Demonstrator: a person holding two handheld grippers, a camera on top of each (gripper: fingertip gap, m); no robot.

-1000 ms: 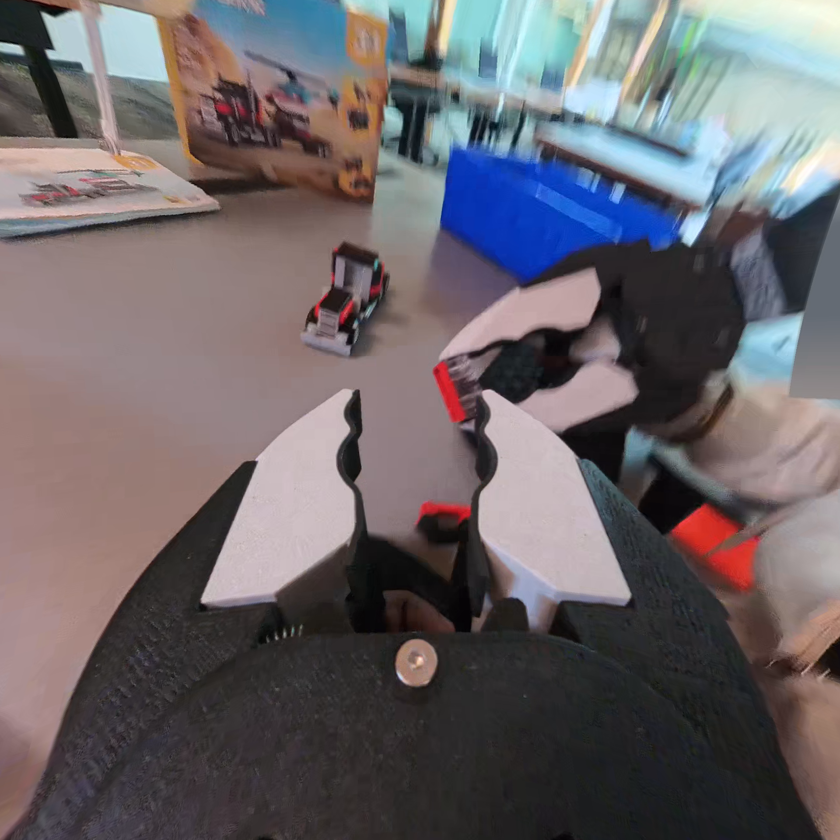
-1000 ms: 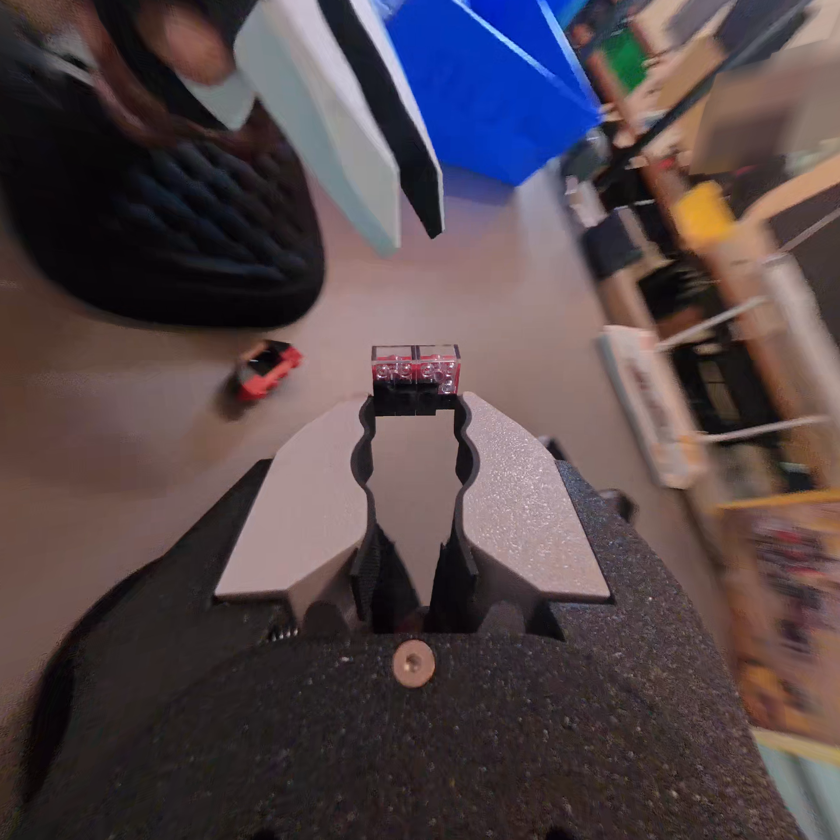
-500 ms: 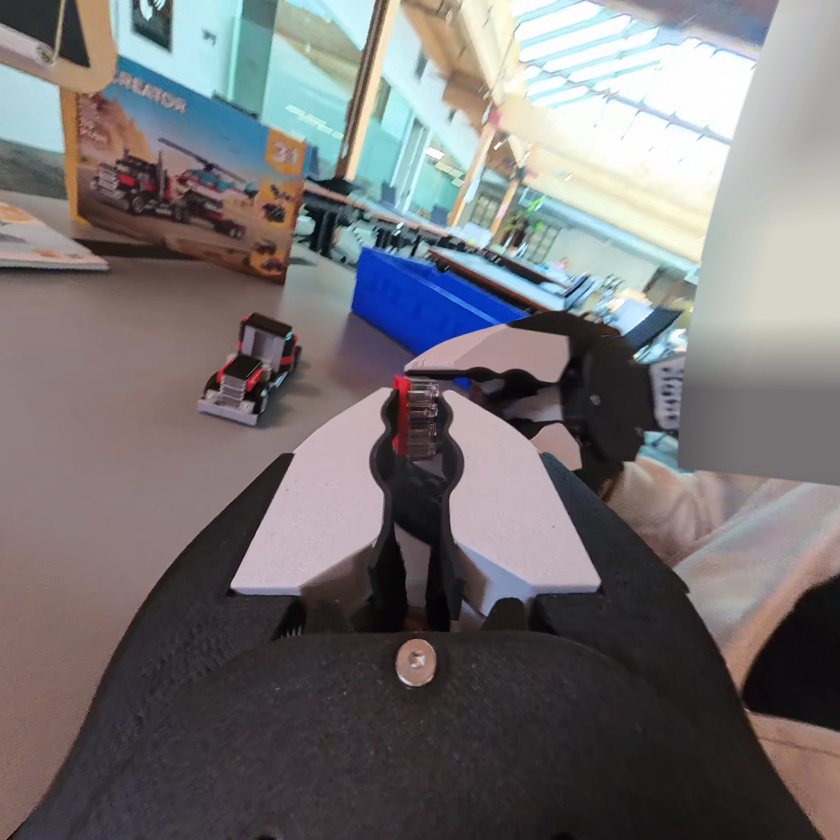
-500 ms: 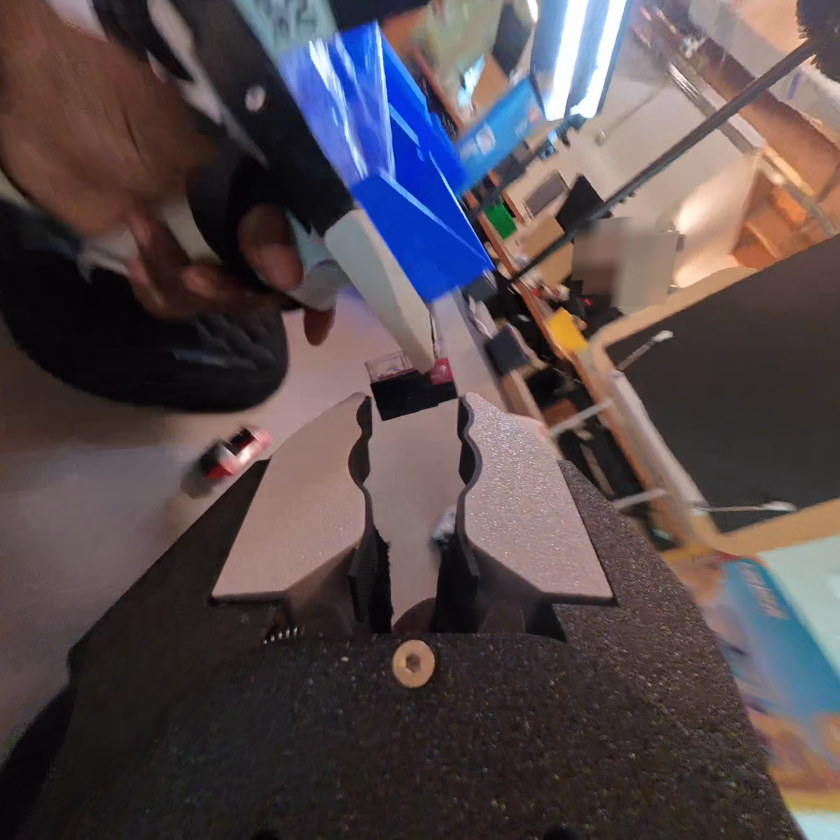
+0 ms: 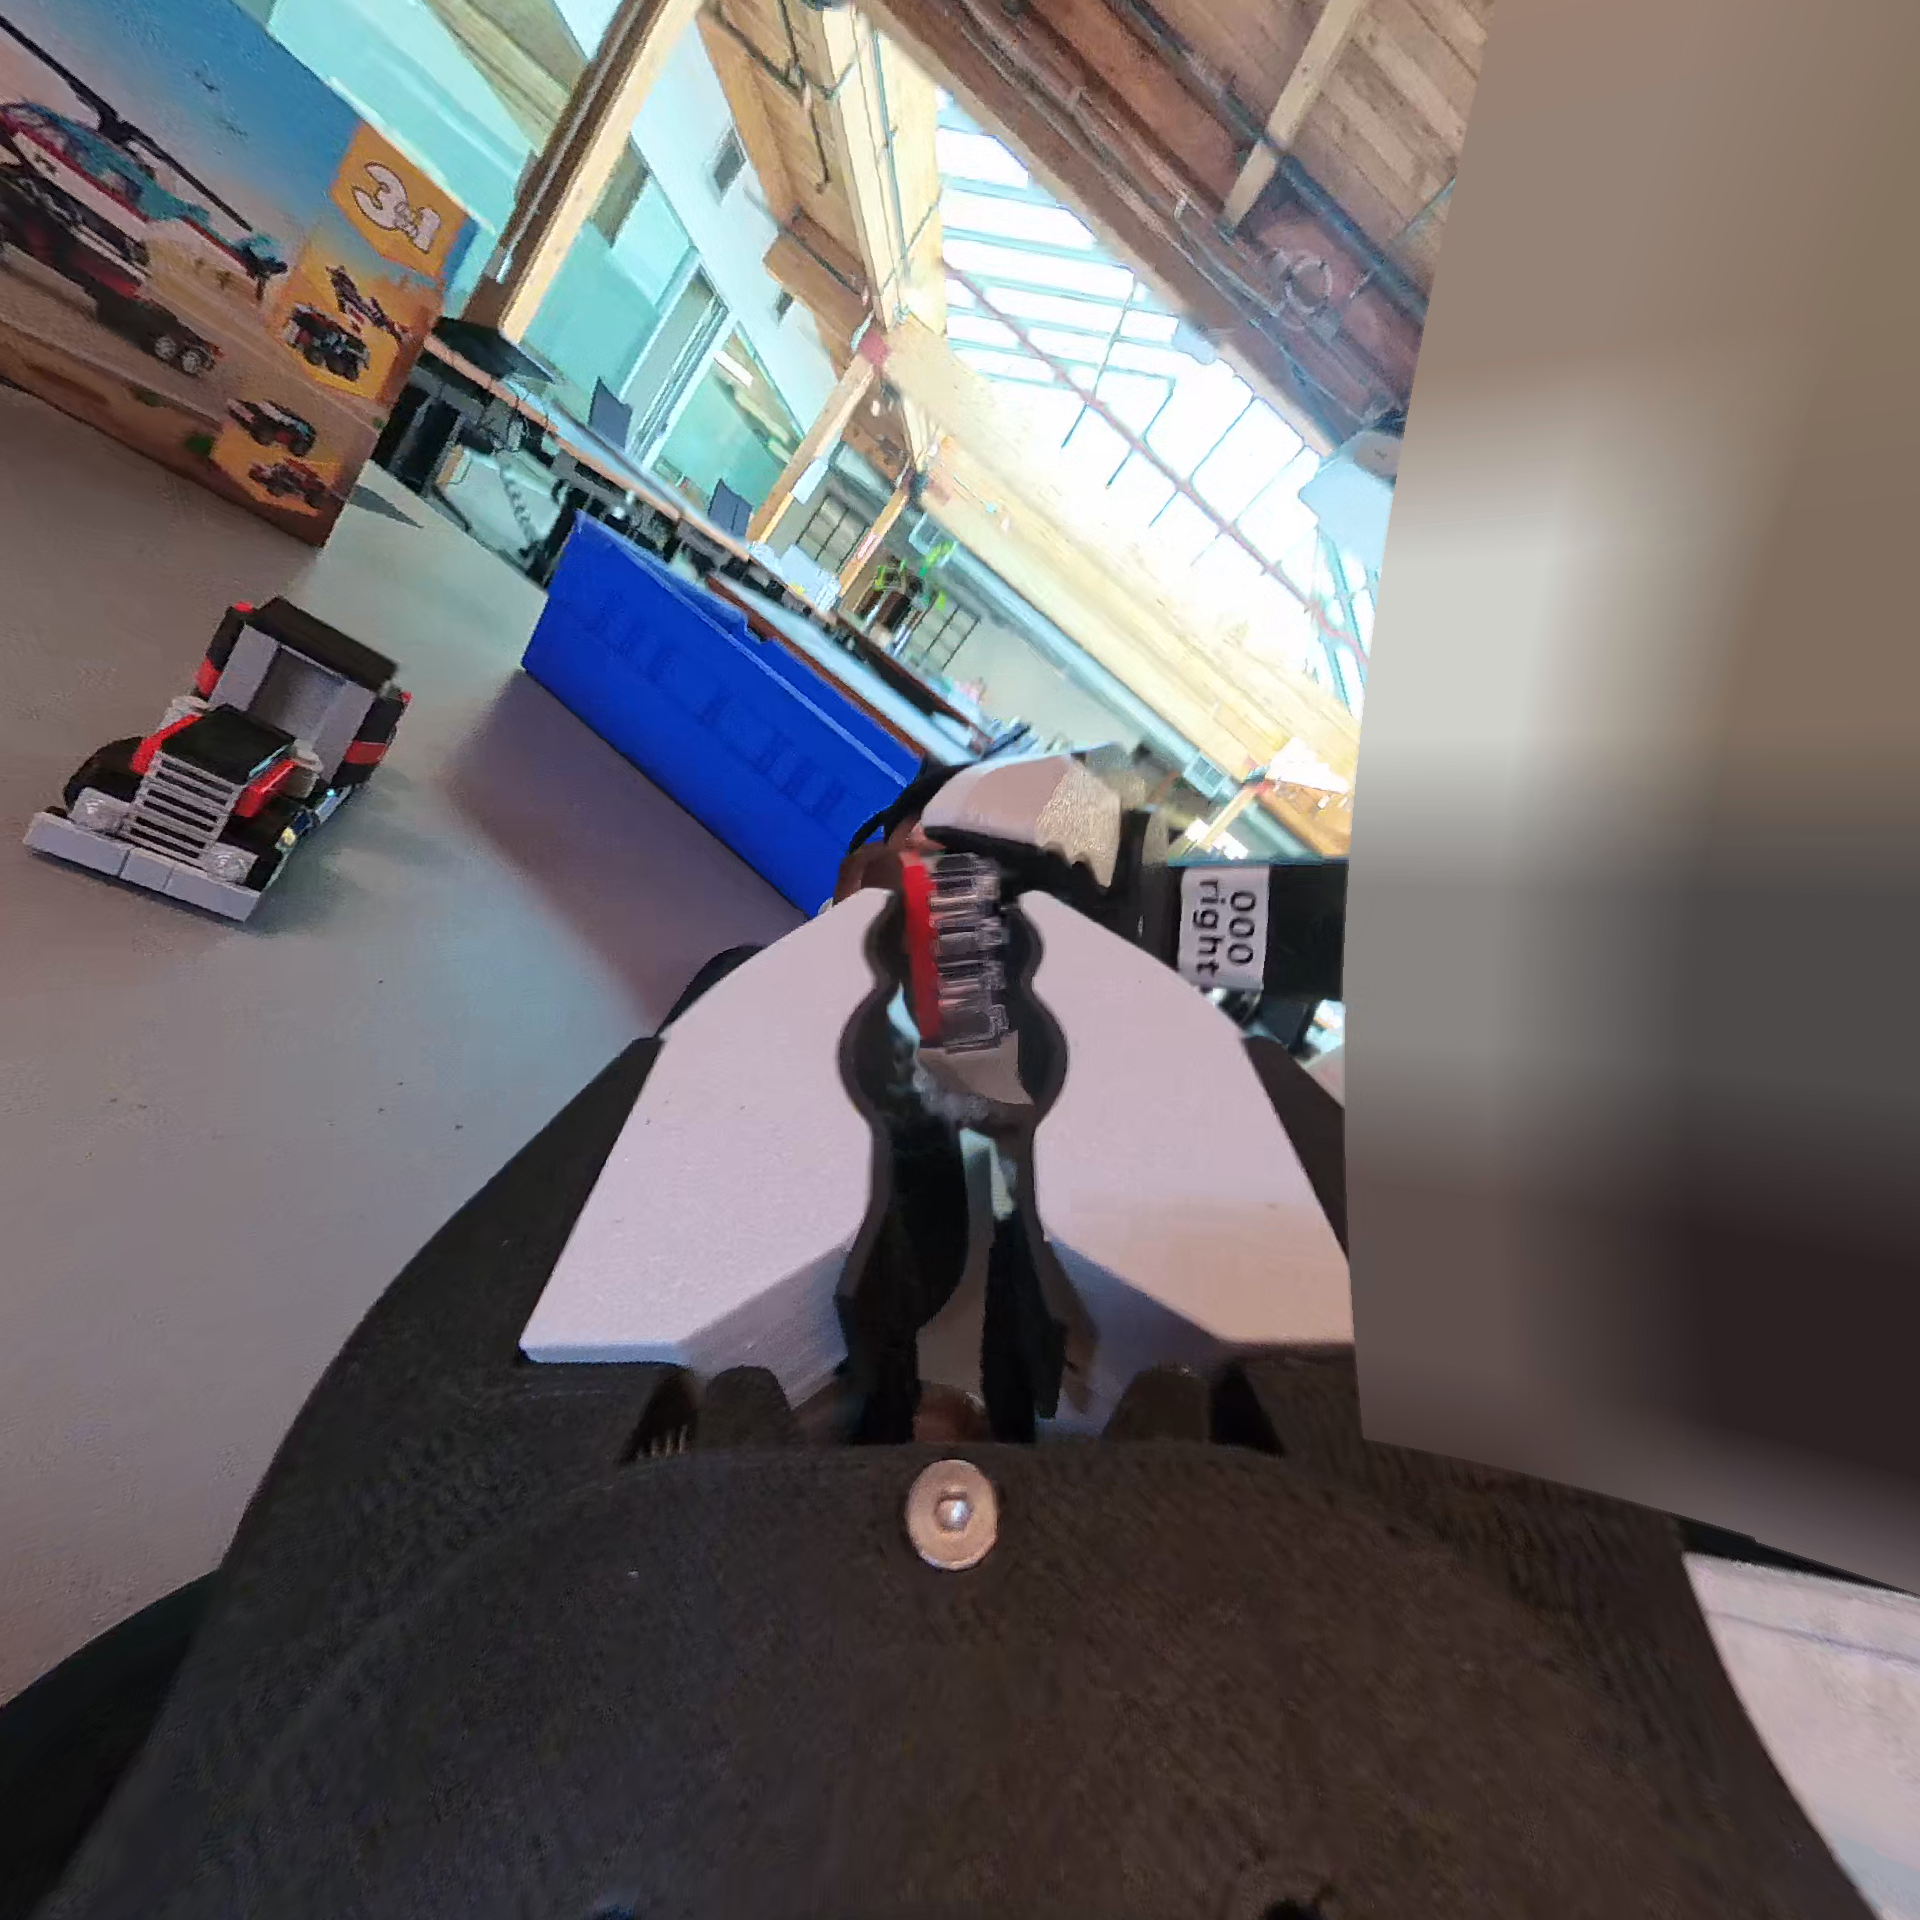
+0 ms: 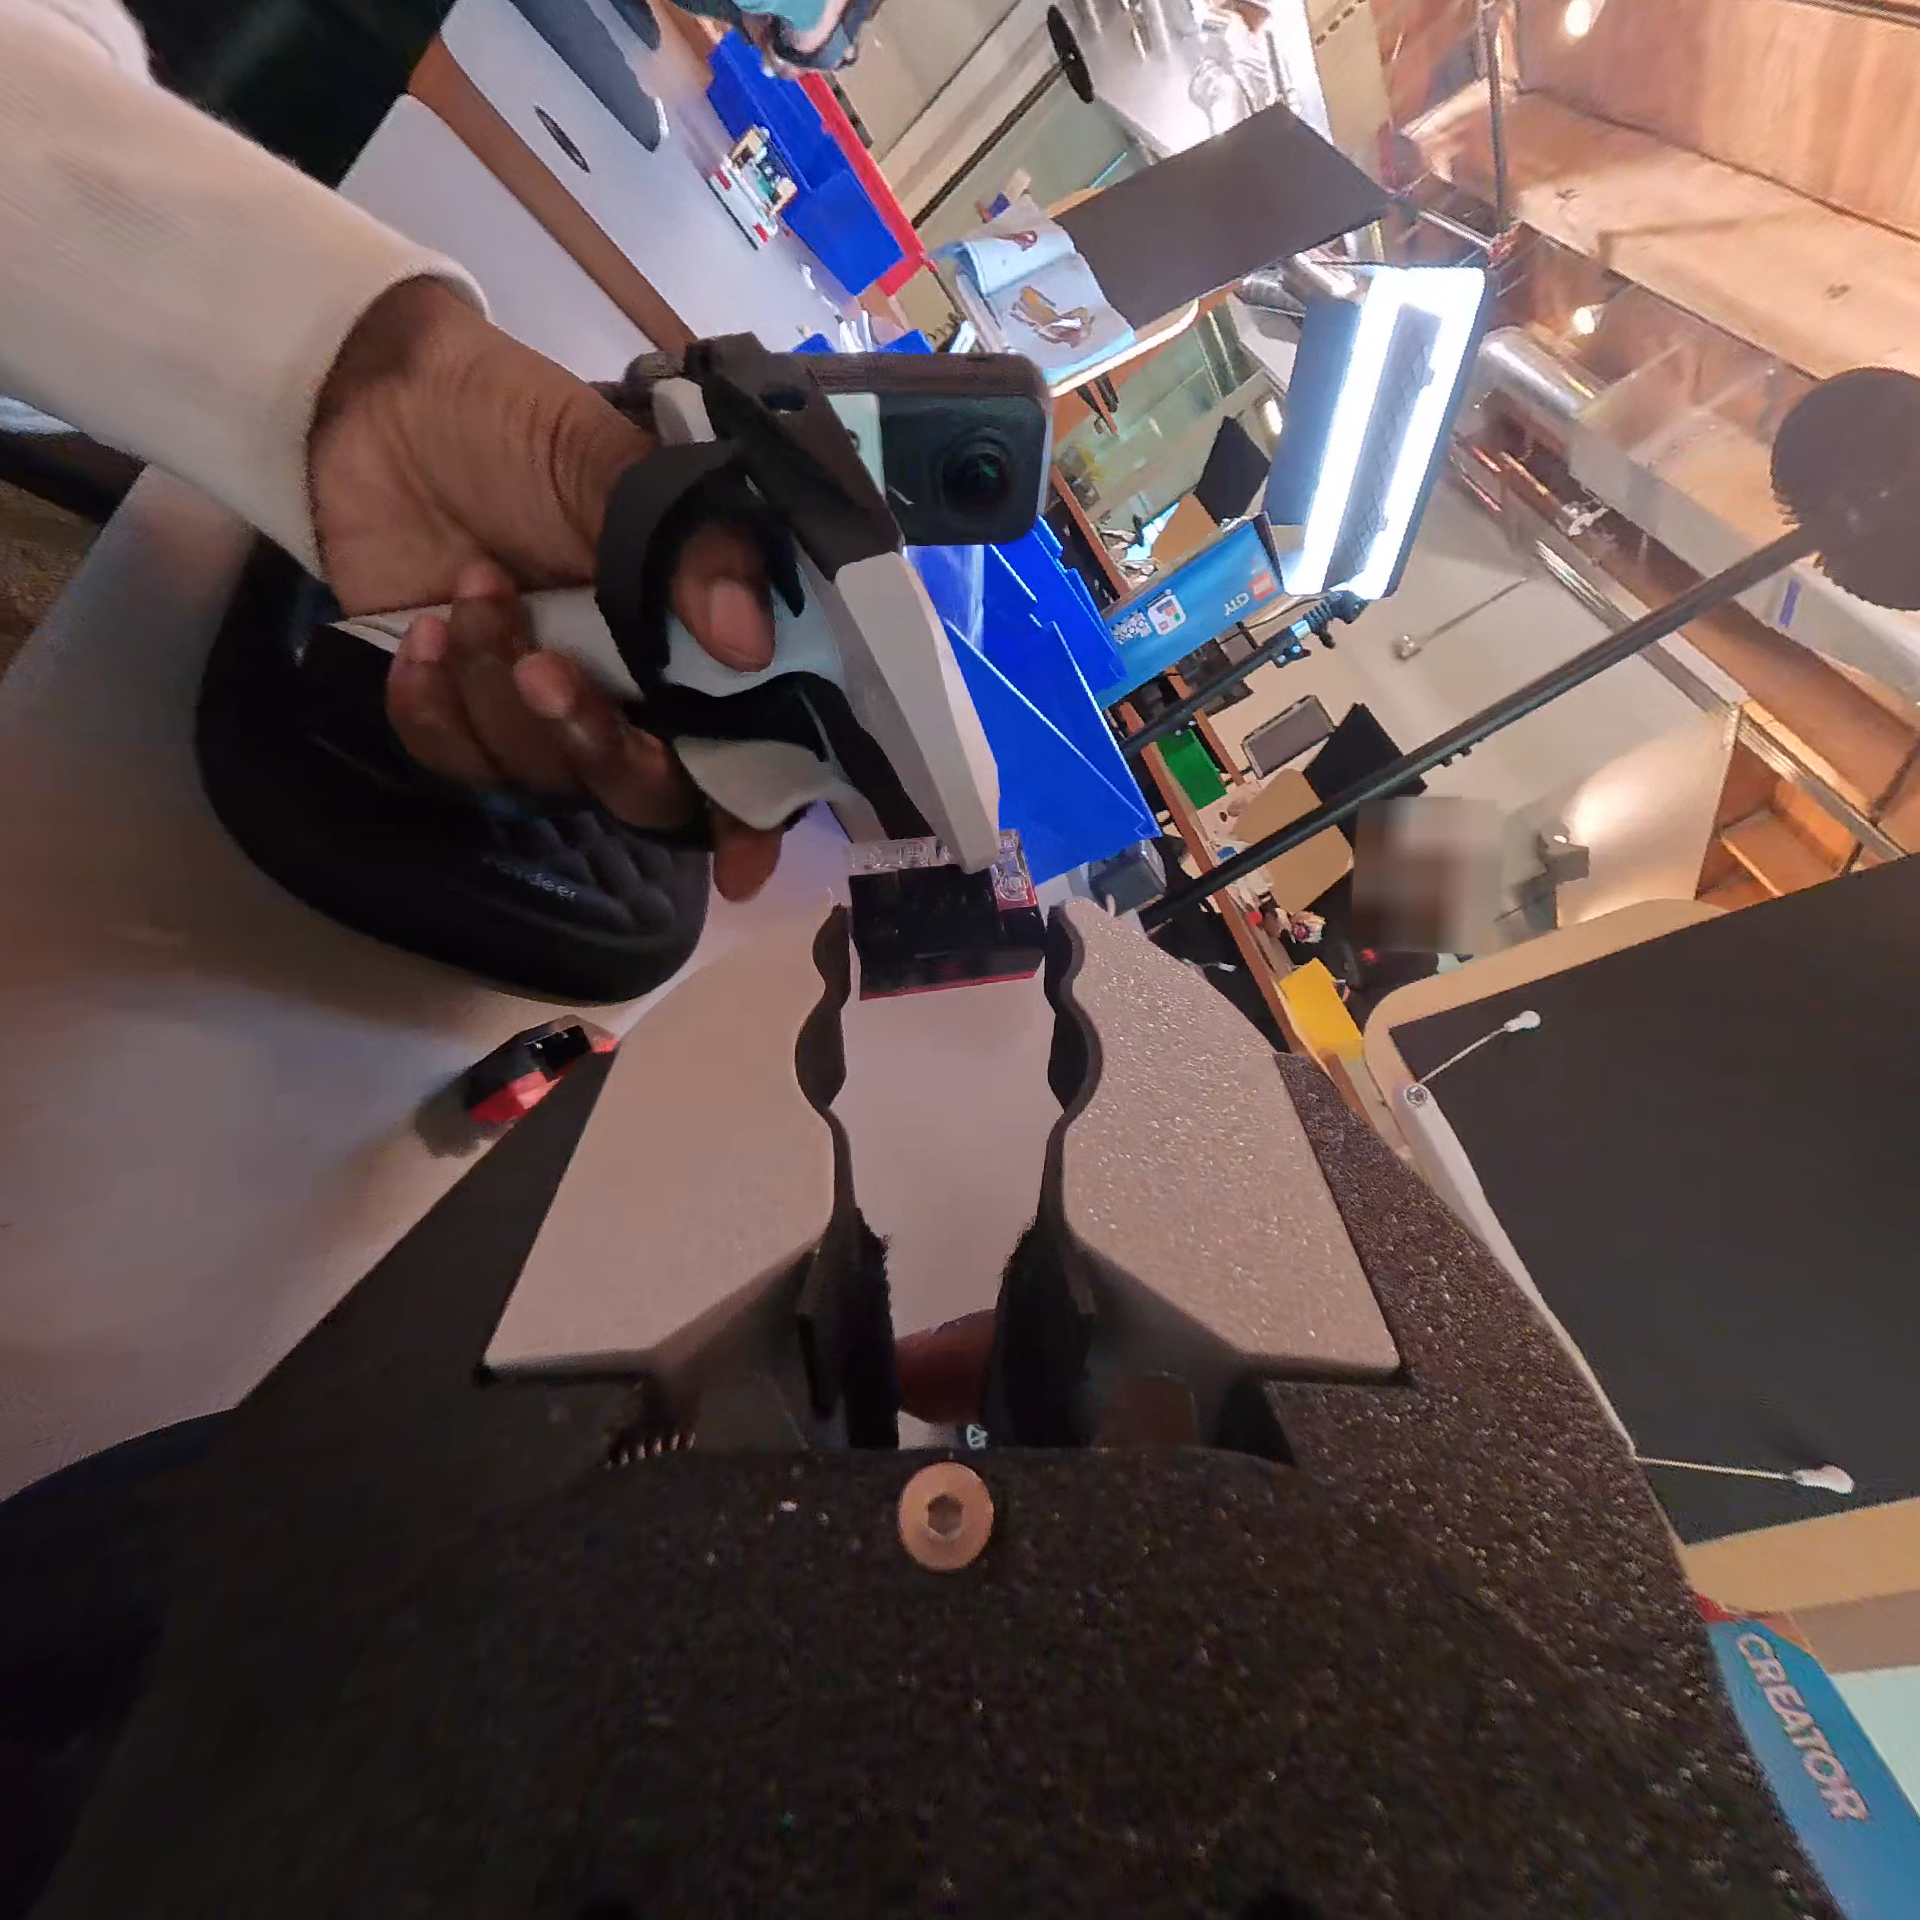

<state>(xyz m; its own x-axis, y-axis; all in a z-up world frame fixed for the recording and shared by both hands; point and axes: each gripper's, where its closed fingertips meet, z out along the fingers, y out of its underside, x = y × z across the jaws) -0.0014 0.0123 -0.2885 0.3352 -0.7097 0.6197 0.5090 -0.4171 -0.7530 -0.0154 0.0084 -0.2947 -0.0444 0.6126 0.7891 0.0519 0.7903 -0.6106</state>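
Red-and-clear brick piece [image 5: 951, 951] clamped by both tools, left tool [image 5: 951, 961], right tool [image 6: 945, 935], underside hidden.

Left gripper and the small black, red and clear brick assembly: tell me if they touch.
Touching. The left wrist view shows the left gripper fingers closed on the brick assembly; the right wrist view agrees.

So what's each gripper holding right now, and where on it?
Both grip one small brick assembly: right gripper clamps its black base by the sides; left gripper pinches the red and clear top layers.
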